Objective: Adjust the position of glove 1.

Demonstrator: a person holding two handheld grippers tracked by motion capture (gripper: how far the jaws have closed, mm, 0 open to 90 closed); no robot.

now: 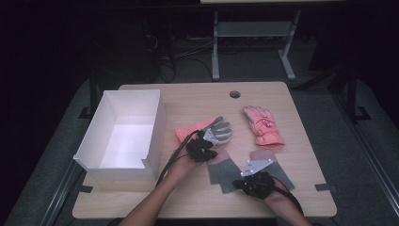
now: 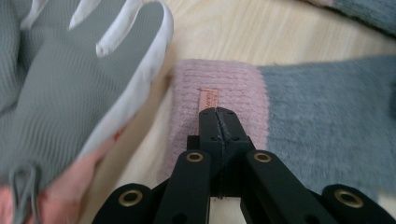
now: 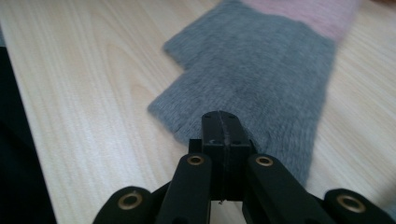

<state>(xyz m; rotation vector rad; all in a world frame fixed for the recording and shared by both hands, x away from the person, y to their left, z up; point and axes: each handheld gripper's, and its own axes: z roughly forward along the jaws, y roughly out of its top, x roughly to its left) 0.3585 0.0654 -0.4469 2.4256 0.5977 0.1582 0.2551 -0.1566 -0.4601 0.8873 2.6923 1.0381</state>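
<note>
A grey knit mitten (image 1: pixel 226 173) with a pink cuff (image 1: pixel 219 156) lies flat at the table's front centre. My left gripper (image 1: pixel 211 152) is shut, its tips down on that pink cuff (image 2: pixel 224 79) just below a small tag. My right gripper (image 1: pixel 238 184) is shut too, with its tips (image 3: pixel 222 115) over the finger end of the same mitten (image 3: pixel 261 70). No fabric shows between either pair of jaws. A second grey mitten (image 1: pixel 278 170) lies partly under my right hand.
A grey-and-white glove (image 1: pixel 217 131) lies on a pink glove (image 1: pixel 185 134) just behind my left hand. A pink ski glove (image 1: pixel 263 126) sits at the right. An open white box (image 1: pixel 158 129) stands at the left. The table (image 1: pixel 197 99) has a cable hole (image 1: pixel 235 94) at the back.
</note>
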